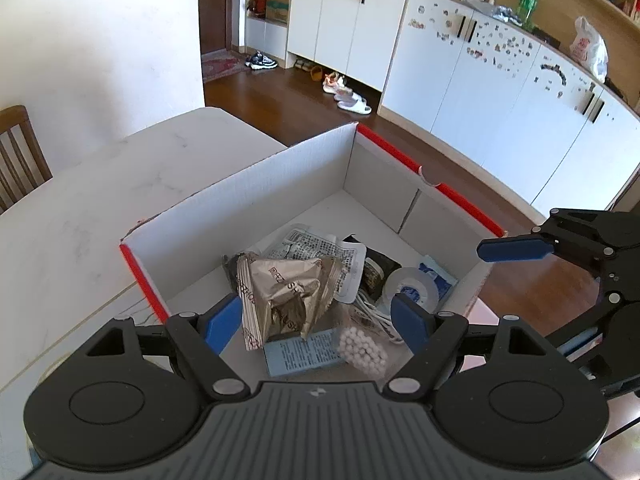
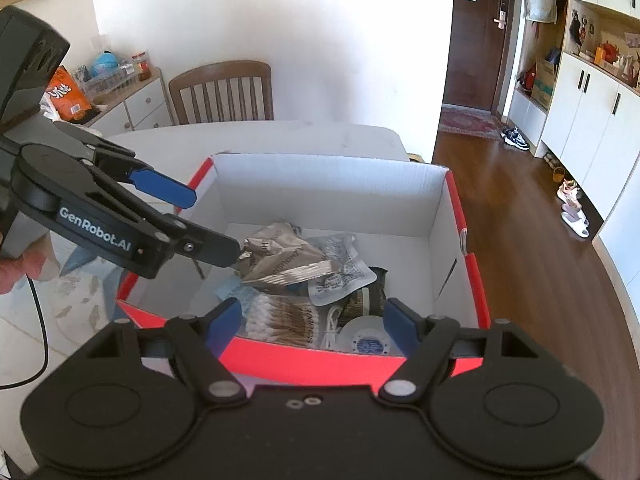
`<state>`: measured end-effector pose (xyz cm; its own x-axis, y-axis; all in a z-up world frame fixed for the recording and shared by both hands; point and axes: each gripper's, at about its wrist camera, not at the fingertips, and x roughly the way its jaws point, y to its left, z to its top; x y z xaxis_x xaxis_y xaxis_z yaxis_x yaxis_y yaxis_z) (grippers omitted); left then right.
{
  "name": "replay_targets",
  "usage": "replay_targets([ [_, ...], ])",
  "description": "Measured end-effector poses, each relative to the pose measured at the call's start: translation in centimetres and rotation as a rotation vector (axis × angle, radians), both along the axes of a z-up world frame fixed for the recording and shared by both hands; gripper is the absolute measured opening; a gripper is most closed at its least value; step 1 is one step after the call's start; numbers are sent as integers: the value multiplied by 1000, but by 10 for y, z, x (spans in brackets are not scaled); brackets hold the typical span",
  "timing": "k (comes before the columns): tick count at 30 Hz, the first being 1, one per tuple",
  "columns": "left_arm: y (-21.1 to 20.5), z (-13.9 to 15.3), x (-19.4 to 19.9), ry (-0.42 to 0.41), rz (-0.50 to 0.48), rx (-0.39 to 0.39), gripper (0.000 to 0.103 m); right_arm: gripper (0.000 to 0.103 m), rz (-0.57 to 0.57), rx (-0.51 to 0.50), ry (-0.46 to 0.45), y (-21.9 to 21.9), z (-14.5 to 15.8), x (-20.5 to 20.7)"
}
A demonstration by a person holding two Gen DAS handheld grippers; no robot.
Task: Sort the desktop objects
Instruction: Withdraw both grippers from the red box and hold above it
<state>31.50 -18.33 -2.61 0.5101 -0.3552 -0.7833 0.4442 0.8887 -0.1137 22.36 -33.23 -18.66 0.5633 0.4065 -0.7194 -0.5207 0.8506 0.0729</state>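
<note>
An open red-and-white cardboard box (image 1: 256,184) (image 2: 328,178) stands on the white table (image 1: 120,176). In it lie a crumpled silver foil packet (image 1: 288,292) (image 2: 280,256), a printed white sachet (image 1: 320,246) (image 2: 340,272), a bag of cotton swabs (image 1: 364,350) (image 2: 280,320), a tape roll (image 1: 412,286) (image 2: 366,340), a blue leaflet (image 1: 304,352) and a white cable (image 1: 372,312). My left gripper (image 1: 316,318) (image 2: 214,226) is open inside the box, its fingers either side of the foil packet. My right gripper (image 2: 314,322) is open and empty over the box's near red rim.
A wooden chair (image 2: 222,92) stands at the table's far side. The table ends just beyond the box, with wooden floor (image 1: 320,92) below. One blue finger of the right gripper (image 1: 516,249) reaches over the box's right wall. White cabinets (image 1: 480,80) line the room.
</note>
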Motion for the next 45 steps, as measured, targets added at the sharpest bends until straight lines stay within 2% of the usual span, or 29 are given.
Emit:
replay_targets([
  [8, 6, 17, -26, -43, 16, -30, 81, 80, 10, 8, -23, 5, 11, -18],
  [20, 21, 21, -51, -50, 58, -13, 87, 85, 5, 23, -48, 10, 19, -35],
  [23, 25, 20, -54, -49, 72, -5, 88, 90, 12, 30, -62, 12, 20, -39],
  [27, 28, 19, -59, -63, 80, 19, 99, 95, 12, 35, -82, 12, 23, -45],
  [30, 30, 20, -63, -90, 89, 48, 100, 98, 18, 31, -97, 13, 24, -49],
  [45, 45, 27, -91, -85, 149, 20, 100, 102, -4, 64, -116, 14, 30, -69],
])
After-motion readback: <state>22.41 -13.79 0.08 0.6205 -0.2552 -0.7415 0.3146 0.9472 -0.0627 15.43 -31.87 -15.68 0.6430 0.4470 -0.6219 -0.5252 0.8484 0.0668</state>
